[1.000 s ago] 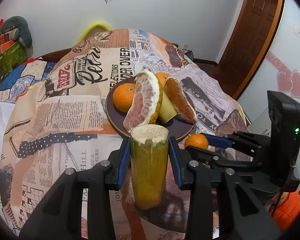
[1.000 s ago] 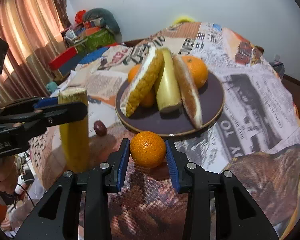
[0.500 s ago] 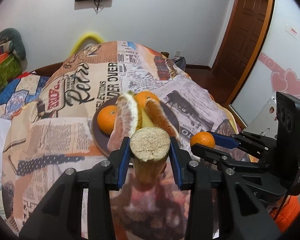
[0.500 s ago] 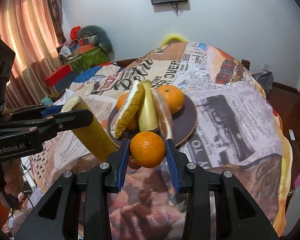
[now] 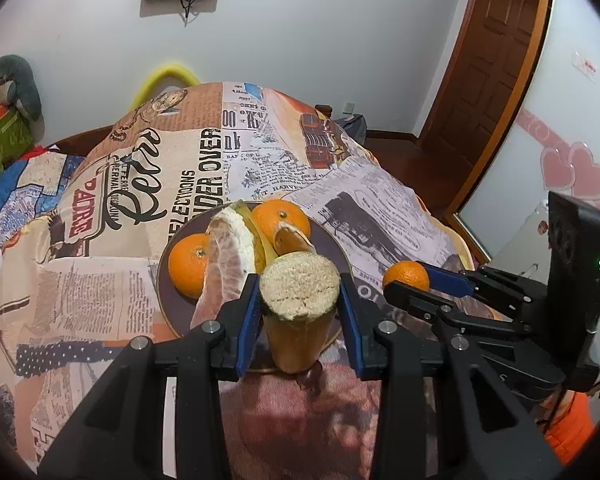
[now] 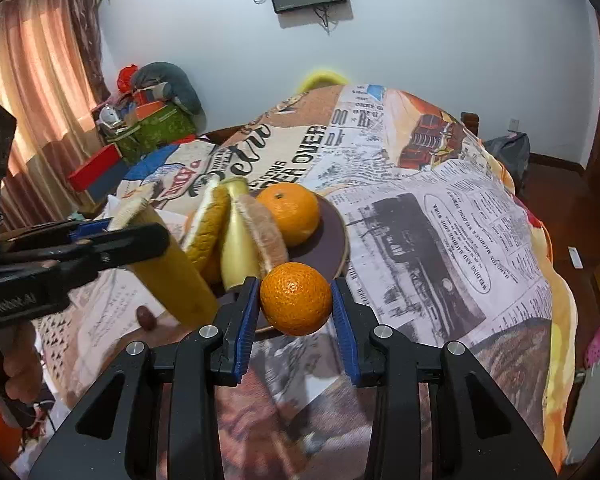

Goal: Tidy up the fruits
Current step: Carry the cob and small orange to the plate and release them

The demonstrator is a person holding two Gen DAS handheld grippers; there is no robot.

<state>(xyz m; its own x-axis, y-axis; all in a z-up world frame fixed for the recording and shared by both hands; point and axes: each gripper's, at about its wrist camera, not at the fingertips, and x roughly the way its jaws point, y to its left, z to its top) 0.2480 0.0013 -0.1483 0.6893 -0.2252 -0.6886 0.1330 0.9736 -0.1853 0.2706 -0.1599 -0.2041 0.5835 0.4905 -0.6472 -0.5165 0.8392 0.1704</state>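
Note:
My left gripper (image 5: 299, 312) is shut on a yellow sugarcane-like stalk piece (image 5: 298, 312), held in the air just in front of the dark round plate (image 5: 332, 240). My right gripper (image 6: 295, 312) is shut on a small orange (image 6: 295, 298), also lifted near the plate's (image 6: 332, 236) front edge. The plate holds two oranges (image 5: 190, 258), pomelo wedges (image 5: 228, 256) and a pale yellow piece (image 6: 238, 248). In the left wrist view the right gripper (image 5: 410, 280) and its orange (image 5: 406, 275) show at the right; in the right wrist view the left gripper (image 6: 112, 236) and stalk (image 6: 172, 268) show at the left.
The table is covered with a newspaper-print cloth (image 5: 172, 168). A small dark round fruit (image 6: 146, 317) lies on the cloth under the stalk. Boxes and bags (image 6: 148, 120) are piled at the far left, and a wooden door (image 5: 496, 64) stands at the right.
Both grippers have risen from the cloth, lifting the stalk and the small orange, and have moved towards the plate. The stalk now tilts instead of standing upright.

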